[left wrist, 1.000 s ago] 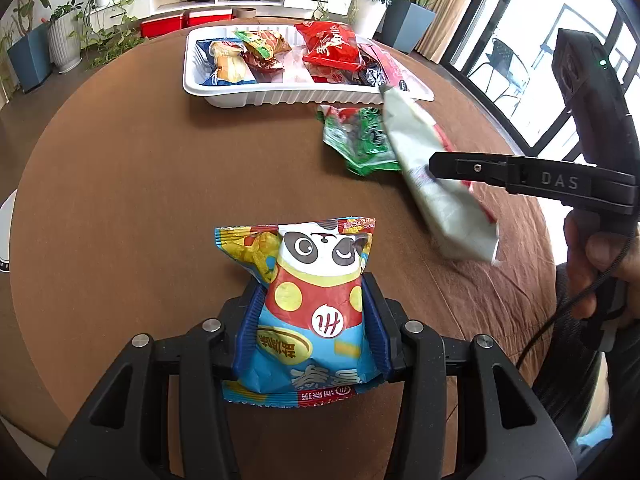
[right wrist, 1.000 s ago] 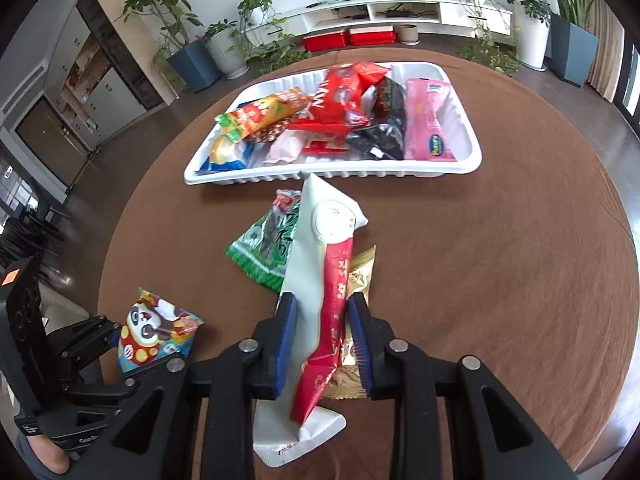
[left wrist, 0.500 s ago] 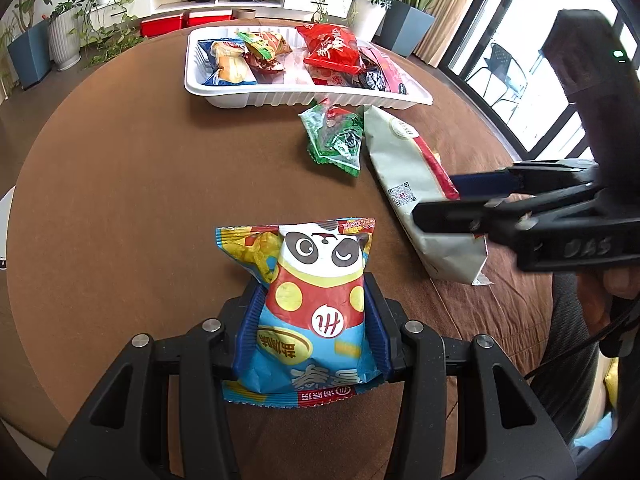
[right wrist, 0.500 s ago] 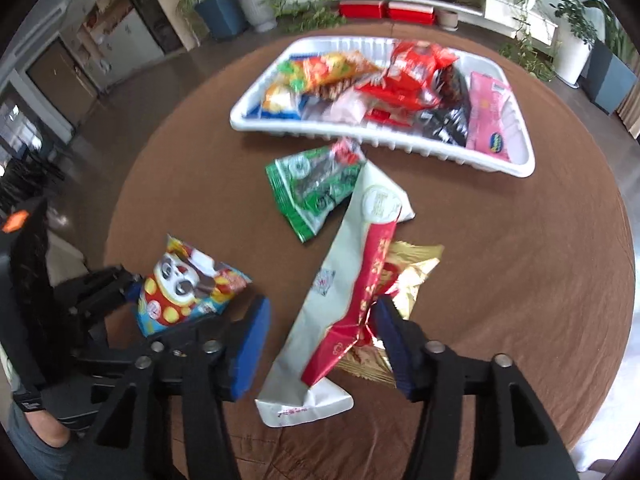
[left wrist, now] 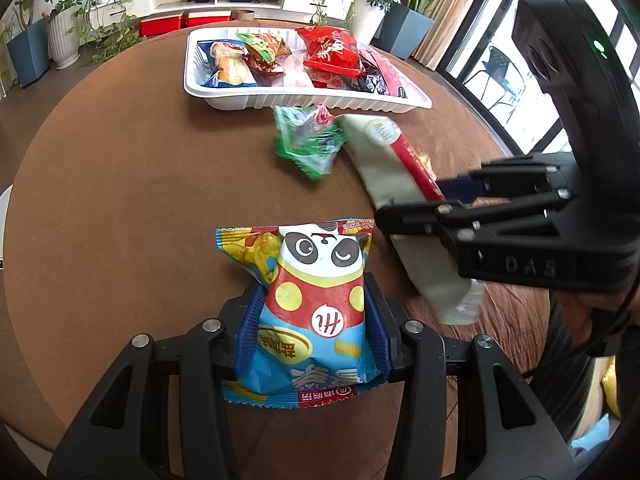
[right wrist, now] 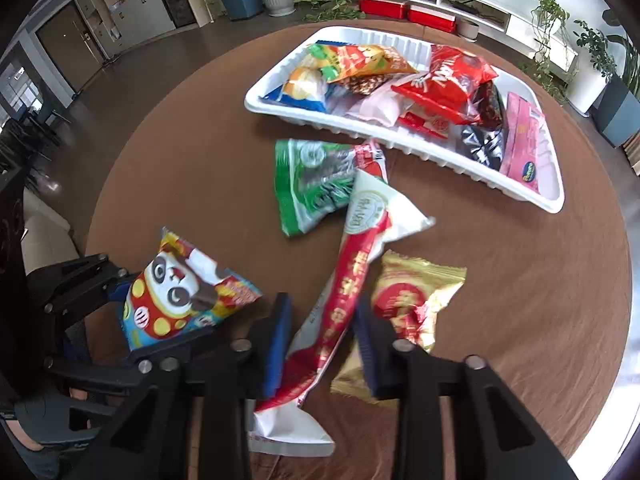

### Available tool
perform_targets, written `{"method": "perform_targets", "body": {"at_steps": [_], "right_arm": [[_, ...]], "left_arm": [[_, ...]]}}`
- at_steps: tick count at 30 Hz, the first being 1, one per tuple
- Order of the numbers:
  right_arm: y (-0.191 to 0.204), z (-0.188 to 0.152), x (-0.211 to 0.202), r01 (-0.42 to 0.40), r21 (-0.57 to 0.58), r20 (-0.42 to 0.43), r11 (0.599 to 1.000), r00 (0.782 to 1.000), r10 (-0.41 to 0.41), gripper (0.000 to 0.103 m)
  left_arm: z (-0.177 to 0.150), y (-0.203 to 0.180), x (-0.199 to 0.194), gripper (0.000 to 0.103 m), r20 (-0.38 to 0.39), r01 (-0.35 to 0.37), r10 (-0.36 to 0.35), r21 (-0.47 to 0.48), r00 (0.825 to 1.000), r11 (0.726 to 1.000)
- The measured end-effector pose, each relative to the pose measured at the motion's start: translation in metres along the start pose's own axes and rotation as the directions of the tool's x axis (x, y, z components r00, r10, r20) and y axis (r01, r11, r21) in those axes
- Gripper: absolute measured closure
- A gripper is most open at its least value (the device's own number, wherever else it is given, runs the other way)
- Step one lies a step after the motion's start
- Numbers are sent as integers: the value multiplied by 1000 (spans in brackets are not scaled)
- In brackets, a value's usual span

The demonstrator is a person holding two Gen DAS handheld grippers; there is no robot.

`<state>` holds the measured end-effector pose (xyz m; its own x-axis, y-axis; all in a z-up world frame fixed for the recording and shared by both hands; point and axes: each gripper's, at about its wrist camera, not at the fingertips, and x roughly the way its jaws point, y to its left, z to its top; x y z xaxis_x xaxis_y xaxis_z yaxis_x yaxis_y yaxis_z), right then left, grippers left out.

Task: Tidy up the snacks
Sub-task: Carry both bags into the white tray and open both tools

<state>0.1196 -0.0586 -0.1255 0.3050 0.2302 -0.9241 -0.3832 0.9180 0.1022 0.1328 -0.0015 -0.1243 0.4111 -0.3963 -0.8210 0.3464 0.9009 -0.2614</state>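
- Left tongs (left wrist: 316,332): we hold the panda snack bag (left wrist: 316,312) clamped above the brown counter (left wrist: 120,200).
- Right tongs (right wrist: 322,340): jaws just closing on the long white-and-red packet (right wrist: 352,264).
- Beside it: green packet (right wrist: 312,184), gold packet (right wrist: 408,300).
- White tray (right wrist: 400,148): filled with snacks, far side.

green pack (right wrist: 312,184) blocks tray (right wrist: 400,148), left tabletop (left wrist: 120,200) free

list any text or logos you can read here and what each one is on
"DAS": embossed on the black body of the right gripper, seen from the left wrist view.
Panda snack bag: Chinese characters and a round white logo, too stylised to quote.
Long white-and-red packet: Chinese characters, blurred.
Tray snacks: print too small.
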Motion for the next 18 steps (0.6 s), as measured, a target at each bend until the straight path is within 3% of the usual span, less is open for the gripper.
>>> {"method": "perform_targets", "body": {"at_steps": [3, 12, 18], "right_arm": [[5, -7, 8, -5, -20, -26, 1000, 1000, 5, 72], [10, -12, 10, 34, -38, 2, 999, 999, -34, 73], [13, -31, 3, 50, -24, 38, 998, 998, -49, 84]], "left_arm": [[0, -1, 0, 60, 0, -5, 5, 3, 1000, 1000], [-1, -3, -1, 59, 1, -17, 17, 5, 1000, 1000], [-2, -3, -1, 62, 14, -30, 29, 7, 999, 1000]]}}
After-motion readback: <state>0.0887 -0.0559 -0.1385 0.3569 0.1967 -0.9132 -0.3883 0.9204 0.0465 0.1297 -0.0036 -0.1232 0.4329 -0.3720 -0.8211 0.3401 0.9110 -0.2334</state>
